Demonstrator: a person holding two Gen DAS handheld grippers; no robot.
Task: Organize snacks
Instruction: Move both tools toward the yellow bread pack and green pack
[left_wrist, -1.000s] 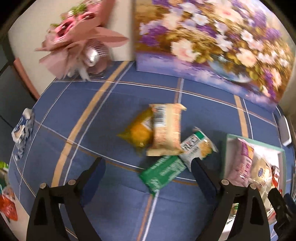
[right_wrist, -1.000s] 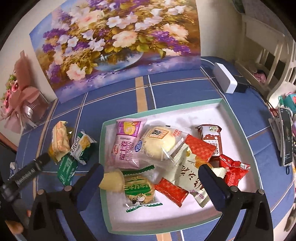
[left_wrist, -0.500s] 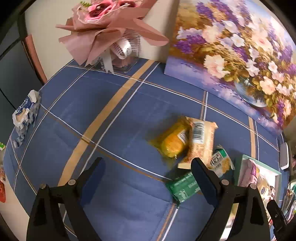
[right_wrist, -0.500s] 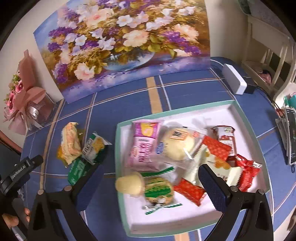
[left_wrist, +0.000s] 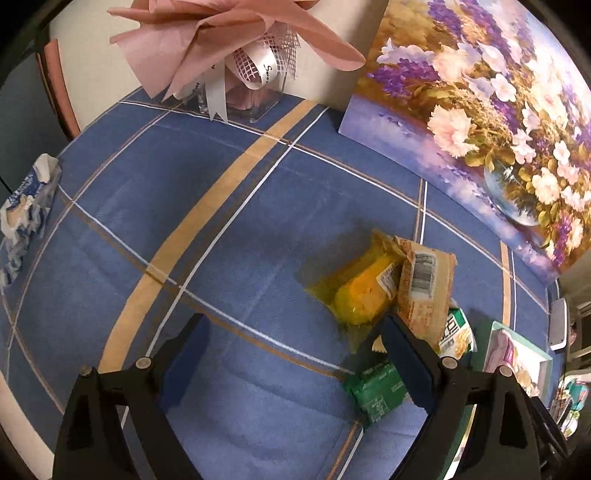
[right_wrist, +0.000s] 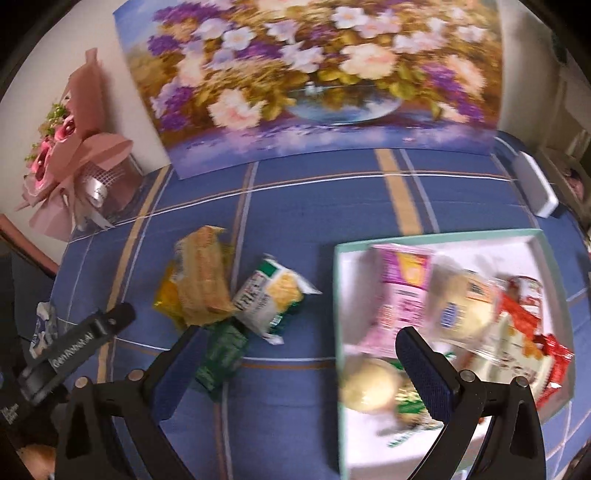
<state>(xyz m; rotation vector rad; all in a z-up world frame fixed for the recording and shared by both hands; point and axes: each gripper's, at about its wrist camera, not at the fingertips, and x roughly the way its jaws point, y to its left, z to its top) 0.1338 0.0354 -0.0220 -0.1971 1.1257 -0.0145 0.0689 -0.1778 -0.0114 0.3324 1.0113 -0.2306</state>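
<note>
In the left wrist view, the left claw (left_wrist: 291, 354) is hanging wide open with nothing between its fingers, only bare blue tablecloth (left_wrist: 229, 229). The loose snacks are lying off toward two o'clock from it: a yellow packet (left_wrist: 360, 293), a tan packet (left_wrist: 424, 291) overlapping its right edge, a white-and-green packet (left_wrist: 456, 330) and a dark green packet (left_wrist: 380, 391) partly hidden behind the right finger.

In the right wrist view, the right claw (right_wrist: 301, 363) is also standing wide open and empty — the dark green packet (right_wrist: 221, 356) is lying just beside its left finger, at about nine o'clock, long axis running roughly seven to one. The tray (right_wrist: 338, 295), already holding many snacks, is sitting at about three o'clock. Judging by this, the right claw is nearer the green packet — a short shift left would centre it.
</note>
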